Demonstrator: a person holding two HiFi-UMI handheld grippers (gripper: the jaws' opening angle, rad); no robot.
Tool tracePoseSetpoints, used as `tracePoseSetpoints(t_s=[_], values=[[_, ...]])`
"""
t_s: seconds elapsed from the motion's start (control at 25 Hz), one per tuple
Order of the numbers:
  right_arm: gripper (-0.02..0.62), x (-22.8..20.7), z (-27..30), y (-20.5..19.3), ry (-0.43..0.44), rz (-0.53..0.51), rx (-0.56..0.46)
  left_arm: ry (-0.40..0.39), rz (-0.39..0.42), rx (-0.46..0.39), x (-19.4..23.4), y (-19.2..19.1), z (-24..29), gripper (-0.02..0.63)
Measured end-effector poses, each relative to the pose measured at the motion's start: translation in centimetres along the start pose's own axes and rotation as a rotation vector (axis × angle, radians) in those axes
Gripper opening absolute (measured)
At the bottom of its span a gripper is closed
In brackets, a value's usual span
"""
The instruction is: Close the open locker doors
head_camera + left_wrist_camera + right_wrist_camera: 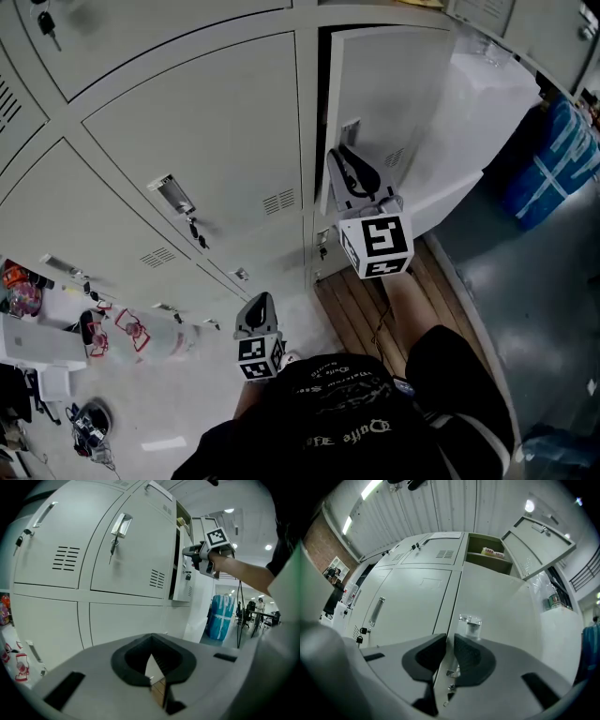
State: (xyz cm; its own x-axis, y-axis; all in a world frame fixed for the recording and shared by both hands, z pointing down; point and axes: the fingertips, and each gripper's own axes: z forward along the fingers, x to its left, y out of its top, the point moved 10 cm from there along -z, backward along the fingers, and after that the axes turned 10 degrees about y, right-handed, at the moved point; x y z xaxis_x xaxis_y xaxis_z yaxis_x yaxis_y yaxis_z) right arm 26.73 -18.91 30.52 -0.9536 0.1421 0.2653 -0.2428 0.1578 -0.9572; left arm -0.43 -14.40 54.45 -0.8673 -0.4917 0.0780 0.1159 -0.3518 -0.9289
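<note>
A bank of pale grey lockers fills the head view. One locker door (pixel 384 94) stands open, swung out toward me. My right gripper (pixel 342 164) is at that door's free edge, just below its latch plate (pixel 350 127). In the right gripper view the door (pixel 497 602) runs between the two pads, and my right gripper (pixel 449 651) is shut on its thin edge under a clear latch (pixel 469 623). Higher up, a second door (pixel 539 545) hangs open over a compartment with items (pixel 490 552). My left gripper (pixel 261 302) hangs low in front of the shut lockers, shut and holding nothing (pixel 151 665).
A blue wrapped bundle (pixel 553 159) stands at the right beyond a large white block (pixel 478 122). Wooden slats (pixel 366 300) lie under the open locker. Keys hang from a shut locker's lock (pixel 195 230). Bottles and clutter (pixel 37 319) sit on the floor at the left.
</note>
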Motion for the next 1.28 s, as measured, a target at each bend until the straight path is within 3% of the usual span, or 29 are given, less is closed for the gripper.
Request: tracePoseSetpoints(t_s=[0.52,1.12,1.28], values=[[0.052,-0.2,3.3,-0.4,-0.022,0.025,0.011,0.01,-0.01,-0.045,0.8,1.7,0.8,0.006],[0.053,-1.0,3.8,-0.5,0.054,0.086,0.007,0.001,-0.014,-0.037,0.8,1.8,1.5,0.006],[0.087,-0.7,3.7,-0.5,0.094,0.089,0.012,-0.006,-0.017,-0.034,0.5,1.8,1.3,0.006]])
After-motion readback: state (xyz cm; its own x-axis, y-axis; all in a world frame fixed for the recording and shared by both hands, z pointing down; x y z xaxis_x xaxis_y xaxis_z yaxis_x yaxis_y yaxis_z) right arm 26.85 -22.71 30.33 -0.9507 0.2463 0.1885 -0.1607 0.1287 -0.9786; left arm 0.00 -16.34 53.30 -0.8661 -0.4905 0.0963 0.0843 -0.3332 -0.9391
